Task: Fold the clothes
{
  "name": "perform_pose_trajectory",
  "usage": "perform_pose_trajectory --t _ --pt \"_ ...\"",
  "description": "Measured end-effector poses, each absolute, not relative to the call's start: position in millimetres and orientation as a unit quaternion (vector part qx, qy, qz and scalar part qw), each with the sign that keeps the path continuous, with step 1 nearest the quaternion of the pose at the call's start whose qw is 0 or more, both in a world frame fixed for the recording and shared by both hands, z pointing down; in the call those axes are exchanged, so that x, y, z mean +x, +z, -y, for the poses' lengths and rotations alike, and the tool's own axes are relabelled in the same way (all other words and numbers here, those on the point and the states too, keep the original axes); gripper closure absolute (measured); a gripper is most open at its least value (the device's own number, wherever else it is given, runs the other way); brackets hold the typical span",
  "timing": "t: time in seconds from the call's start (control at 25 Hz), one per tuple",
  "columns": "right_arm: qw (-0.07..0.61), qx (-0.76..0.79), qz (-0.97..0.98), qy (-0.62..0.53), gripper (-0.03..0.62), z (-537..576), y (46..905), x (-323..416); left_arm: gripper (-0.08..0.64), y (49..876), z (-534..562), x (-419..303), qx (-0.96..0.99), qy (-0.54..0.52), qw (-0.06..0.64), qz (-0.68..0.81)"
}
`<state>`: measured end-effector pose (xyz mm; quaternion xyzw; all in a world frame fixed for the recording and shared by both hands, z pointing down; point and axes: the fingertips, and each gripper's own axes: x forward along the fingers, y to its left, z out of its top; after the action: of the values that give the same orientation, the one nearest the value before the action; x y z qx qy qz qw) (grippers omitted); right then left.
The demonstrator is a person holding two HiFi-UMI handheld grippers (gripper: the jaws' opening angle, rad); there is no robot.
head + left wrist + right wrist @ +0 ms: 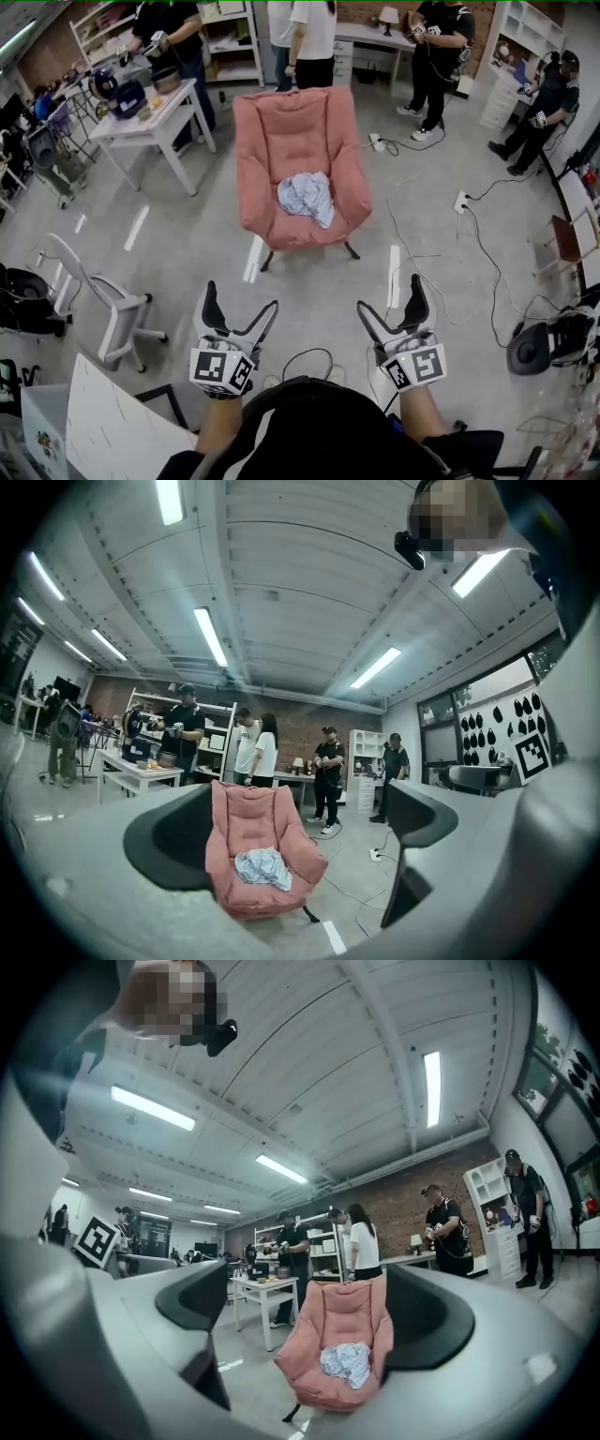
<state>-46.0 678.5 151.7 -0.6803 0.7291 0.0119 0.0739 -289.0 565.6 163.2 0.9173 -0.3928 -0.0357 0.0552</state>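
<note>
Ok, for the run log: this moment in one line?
fold: not started | left gripper: open, empty | right gripper: open, empty | garment: crumpled on chair

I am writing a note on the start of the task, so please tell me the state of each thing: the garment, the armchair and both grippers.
light garment: crumpled, not folded, lying on the chair seat.
pink armchair: upright on the floor, carrying the garment.
left gripper: jaws wide apart, nothing between them, away from the chair.
right gripper: jaws wide apart, nothing between them.
</note>
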Motion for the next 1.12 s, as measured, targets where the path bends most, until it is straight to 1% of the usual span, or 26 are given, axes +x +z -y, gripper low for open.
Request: perform_pose_trajectory --t 0.32,0.68,1.0,1.12 --pt "0.086 -0.675 -0.733 -0.009 0.089 -697 163 26 -0.013 166 -590 -234 0.912 -0.019 0.047 0.407" --pt "0.089 -0.672 -0.735 -0.034 0.092 -683 176 50 -0.012 174 -580 -213 0.91 -0.003 0.051 0.411" --pt "0.075 -0.695 -0.715 -0.016 0.095 -630 167 69 -0.008 184 -509 -195 0.921 -0.023 0.054 0.385" --pt "0.074 -0.703 -0.707 -0.009 0.11 -597 160 75 -0.006 174 -469 -185 0.926 -0.025 0.044 0.375"
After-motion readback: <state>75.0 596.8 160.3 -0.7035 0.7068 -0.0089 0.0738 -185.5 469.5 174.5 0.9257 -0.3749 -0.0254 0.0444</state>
